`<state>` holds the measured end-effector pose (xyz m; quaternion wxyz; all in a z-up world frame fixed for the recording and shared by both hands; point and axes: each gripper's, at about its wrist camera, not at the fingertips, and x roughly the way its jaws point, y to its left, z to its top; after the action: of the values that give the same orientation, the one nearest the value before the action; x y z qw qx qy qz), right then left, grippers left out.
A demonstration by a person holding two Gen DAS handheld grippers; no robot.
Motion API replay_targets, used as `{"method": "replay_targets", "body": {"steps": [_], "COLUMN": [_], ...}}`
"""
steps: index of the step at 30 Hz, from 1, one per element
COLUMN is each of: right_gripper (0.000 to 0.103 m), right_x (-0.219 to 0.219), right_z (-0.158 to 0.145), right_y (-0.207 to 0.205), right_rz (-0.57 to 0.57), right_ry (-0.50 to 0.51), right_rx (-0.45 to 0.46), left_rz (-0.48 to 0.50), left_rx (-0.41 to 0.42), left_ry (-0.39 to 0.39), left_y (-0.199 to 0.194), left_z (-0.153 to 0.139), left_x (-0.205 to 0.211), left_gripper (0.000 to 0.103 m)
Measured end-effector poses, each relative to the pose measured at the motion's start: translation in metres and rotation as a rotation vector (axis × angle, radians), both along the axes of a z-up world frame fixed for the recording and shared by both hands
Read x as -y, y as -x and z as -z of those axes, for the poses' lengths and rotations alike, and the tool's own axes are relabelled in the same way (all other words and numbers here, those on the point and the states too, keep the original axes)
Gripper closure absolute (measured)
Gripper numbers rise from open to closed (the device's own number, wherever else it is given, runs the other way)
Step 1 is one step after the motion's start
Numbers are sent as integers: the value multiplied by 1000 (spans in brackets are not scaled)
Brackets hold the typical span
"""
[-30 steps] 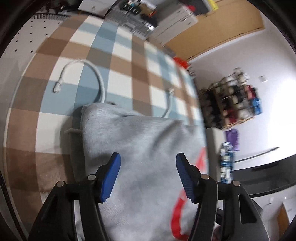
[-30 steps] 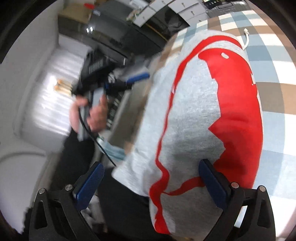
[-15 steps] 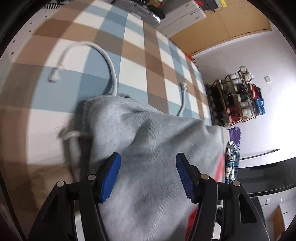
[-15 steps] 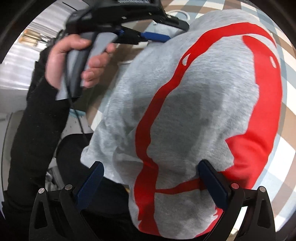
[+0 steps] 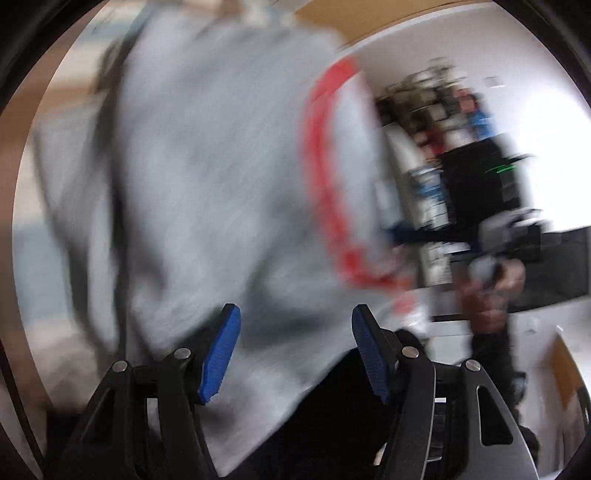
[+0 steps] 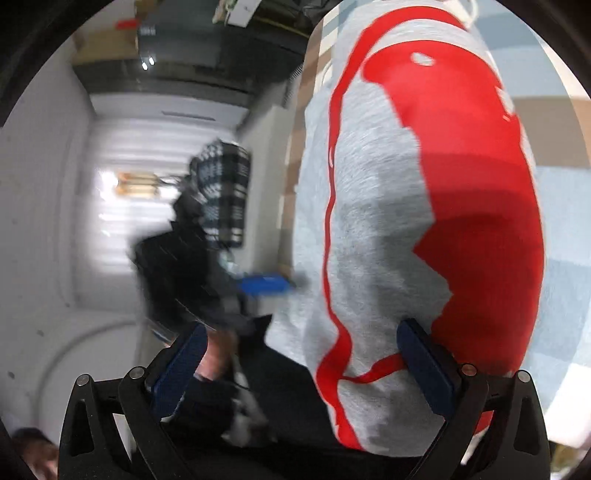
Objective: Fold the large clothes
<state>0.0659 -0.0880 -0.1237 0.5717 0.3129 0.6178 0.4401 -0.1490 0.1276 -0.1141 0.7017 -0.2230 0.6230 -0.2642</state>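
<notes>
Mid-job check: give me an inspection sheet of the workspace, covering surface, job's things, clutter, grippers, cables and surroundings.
Surface: checked blue, brown and white cloth under the garment.
Job's things: grey sweatshirt with red print, bunched and folded over; blurred in the left wrist view.
Clutter: nothing seen on the cloth.
Grippers: left gripper open, sweatshirt fabric lying between the fingers; right gripper open, its right finger against the sweatshirt's edge.
Cables: white cord at the sweatshirt's far end, mostly cut off.
Surroundings: blurred shelf rack by a white wall; checked garment hanging in the background.
</notes>
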Motion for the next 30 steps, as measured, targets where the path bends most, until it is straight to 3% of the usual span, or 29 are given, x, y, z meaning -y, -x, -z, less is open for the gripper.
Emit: {"method": "replay_targets", "body": {"steps": [7, 9, 12, 15, 21, 23, 26, 28, 30], "right_gripper": [0, 0, 0, 0, 0, 0, 0, 0, 0], "right_x": [-3, -15, -34, -45, -62, -81, -99, -114, -138], "right_z": [-35, -27, -5, -3, -15, -41, -94, -109, -104], "right_y": [1, 7, 6, 2, 6, 6, -19, -37, -56], "right_rz": [-85, -132, -163, -168, -240, -345, -302, -285, -309], "right_ry": [78, 171, 216, 262, 515, 610, 598, 769, 1001], "right_rx": [-2, -11, -41, -59, 2, 92, 235, 393, 564], "left_rz": [-48, -40, -53, -70, -58, -73, -101, -109, -111], "left_rx": [64, 87, 100, 111, 176, 166, 133, 122, 118], "left_ry": [13, 7, 26, 41, 0, 30, 92, 115, 125], "left_y": [21, 23, 18, 20, 28, 29, 29, 29, 31], "left_z": [3, 2, 10, 10, 11, 13, 16, 18, 18], "left_x": [-12, -13, -12, -20, -17, -21, -35, -41, -45], "left_gripper": [46, 46, 46, 46, 46, 46, 46, 46, 46]}}
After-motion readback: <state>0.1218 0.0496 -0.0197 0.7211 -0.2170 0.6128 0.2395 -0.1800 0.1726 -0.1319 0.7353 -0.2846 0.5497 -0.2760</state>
